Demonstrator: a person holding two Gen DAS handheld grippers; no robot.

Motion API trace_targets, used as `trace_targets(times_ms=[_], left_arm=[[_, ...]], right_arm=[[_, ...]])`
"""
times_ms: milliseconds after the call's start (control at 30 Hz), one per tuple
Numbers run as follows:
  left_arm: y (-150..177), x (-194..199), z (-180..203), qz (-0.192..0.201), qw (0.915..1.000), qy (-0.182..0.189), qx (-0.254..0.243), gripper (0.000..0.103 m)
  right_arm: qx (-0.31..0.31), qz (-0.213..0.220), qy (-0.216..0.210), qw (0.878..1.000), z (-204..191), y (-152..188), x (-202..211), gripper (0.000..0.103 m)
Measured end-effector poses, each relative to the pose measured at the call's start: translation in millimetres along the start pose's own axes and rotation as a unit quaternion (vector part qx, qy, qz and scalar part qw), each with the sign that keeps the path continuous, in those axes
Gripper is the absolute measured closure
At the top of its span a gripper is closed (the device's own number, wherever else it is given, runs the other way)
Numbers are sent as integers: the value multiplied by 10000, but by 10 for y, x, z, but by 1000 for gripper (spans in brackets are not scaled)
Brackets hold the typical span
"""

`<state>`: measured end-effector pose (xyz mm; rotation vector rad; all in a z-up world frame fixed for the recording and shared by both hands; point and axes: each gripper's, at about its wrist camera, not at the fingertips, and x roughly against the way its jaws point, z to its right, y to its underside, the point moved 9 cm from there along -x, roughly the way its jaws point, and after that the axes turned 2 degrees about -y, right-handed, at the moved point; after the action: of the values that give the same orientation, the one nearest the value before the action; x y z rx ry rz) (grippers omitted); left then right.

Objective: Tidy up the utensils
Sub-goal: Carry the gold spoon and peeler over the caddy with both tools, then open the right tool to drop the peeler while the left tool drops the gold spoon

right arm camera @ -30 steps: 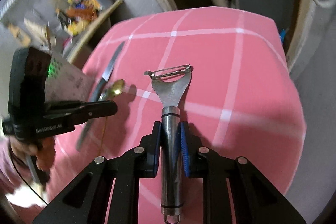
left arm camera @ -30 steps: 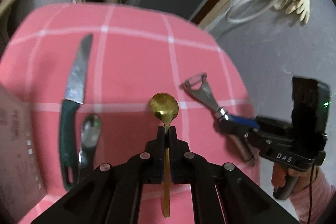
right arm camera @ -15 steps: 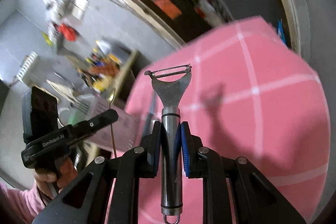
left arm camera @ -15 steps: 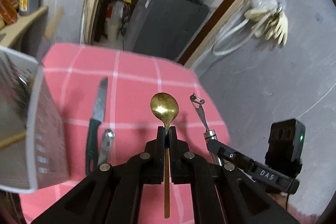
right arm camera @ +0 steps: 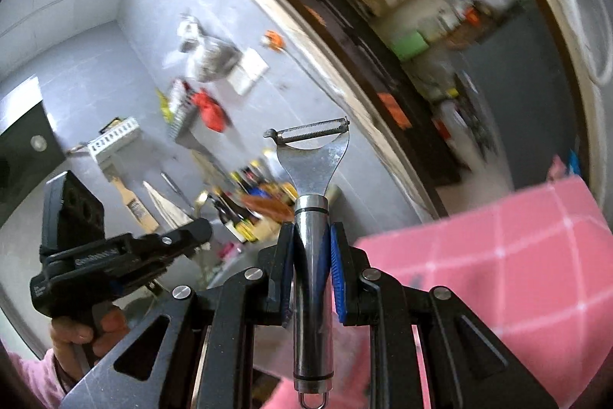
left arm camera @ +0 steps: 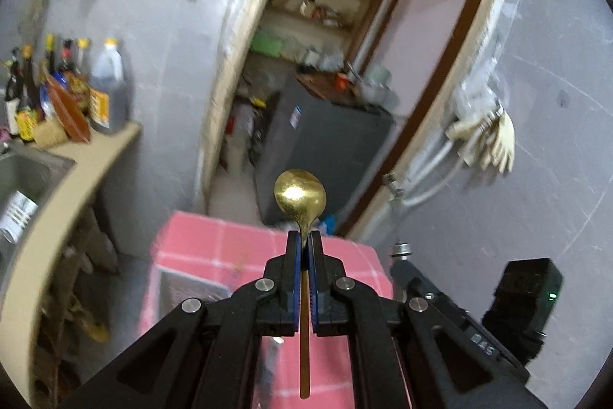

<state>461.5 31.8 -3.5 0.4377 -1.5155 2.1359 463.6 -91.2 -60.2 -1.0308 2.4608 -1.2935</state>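
Aloft above a pink checked tablecloth [left arm camera: 214,255], a gold spoon [left arm camera: 300,200] is being clamped by its neck between the closed fingers of the left gripper [left arm camera: 305,248], bowl pointing toward a doorway. Meanwhile, a steel peeler [right arm camera: 312,175] is being gripped around its round handle by the right gripper [right arm camera: 312,248], blade end forward, while the tablecloth is being glimpsed below at right.

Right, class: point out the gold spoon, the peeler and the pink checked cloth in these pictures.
gold spoon [left arm camera: 300,196], left wrist view, middle of its bowl.
peeler [right arm camera: 311,175], right wrist view, flat steel neck under the blade.
pink checked cloth [right arm camera: 509,255], right wrist view, bare patch right of the gripper.
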Motion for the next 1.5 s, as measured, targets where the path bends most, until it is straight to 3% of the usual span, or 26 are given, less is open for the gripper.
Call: trace_targets(times_ms=[267, 467, 667, 933, 1500], left_arm=[[-211, 161, -531, 796, 9967, 18, 165, 99], [-71, 70, -775, 916, 9954, -1, 287, 99], [44, 32, -826, 1224, 9925, -23, -52, 99], [237, -66, -908, 1101, 9939, 51, 0, 99], [524, -127, -942, 781, 9965, 211, -218, 99]], right_arm=[[292, 556, -634, 9960, -582, -39, -297, 87], [66, 546, -835, 9950, -561, 351, -604, 87], [195, 457, -816, 9954, -479, 733, -779, 87], [340, 360, -622, 9968, -360, 984, -827, 87], [902, 210, -235, 9954, -368, 1060, -613, 87]])
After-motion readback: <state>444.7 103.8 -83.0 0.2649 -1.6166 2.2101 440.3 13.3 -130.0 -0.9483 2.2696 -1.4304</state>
